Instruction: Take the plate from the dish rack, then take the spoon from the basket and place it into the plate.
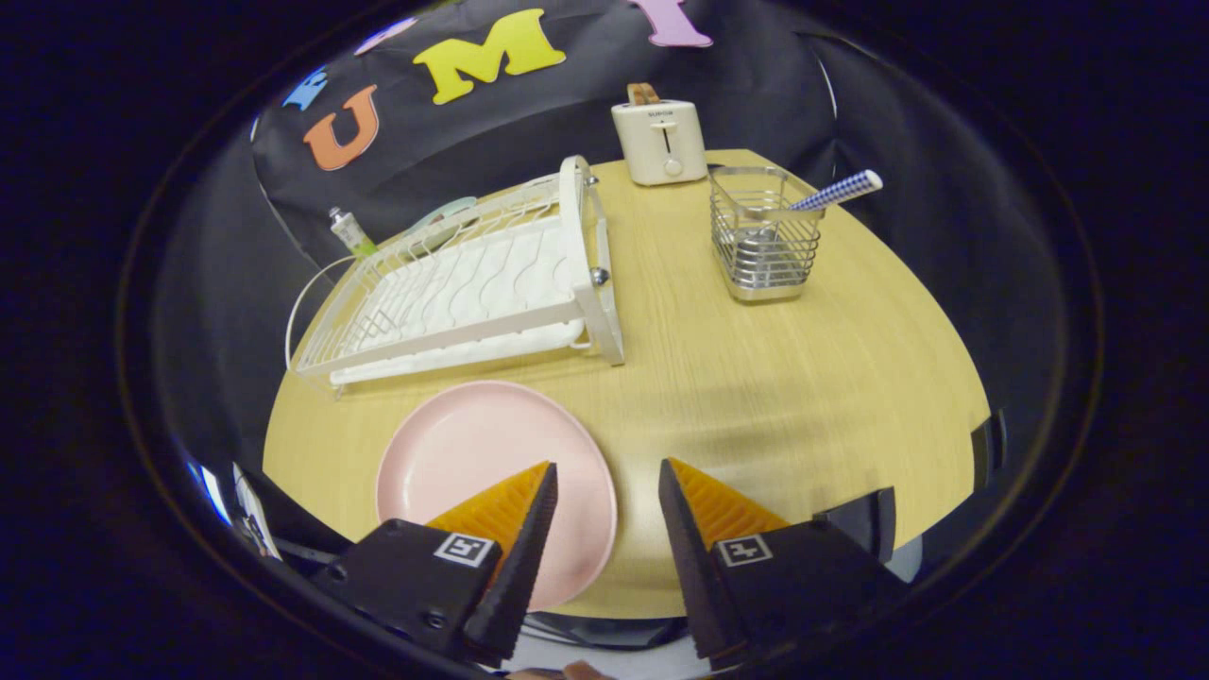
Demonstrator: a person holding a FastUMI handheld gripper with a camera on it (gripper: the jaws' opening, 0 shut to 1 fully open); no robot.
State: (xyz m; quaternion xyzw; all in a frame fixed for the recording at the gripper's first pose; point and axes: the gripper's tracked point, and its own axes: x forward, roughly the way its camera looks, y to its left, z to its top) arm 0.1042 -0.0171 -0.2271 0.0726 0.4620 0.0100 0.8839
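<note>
Hovering gripper [607, 472] over wooden table [756, 378], fingers spread apart, gripping nothing. Pink plate [472, 453] flat on table, partly under left finger, just in front of white dish rack [472, 283]. Spoon [836, 193] upright-tilted in wire basket [763, 236], well beyond fingers, beside toaster [658, 142].

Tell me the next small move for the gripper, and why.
Probably carry the open, empty gripper forward toward the wire basket for the spoon: the pink plate already lies on the table, out of the dish rack.
</note>
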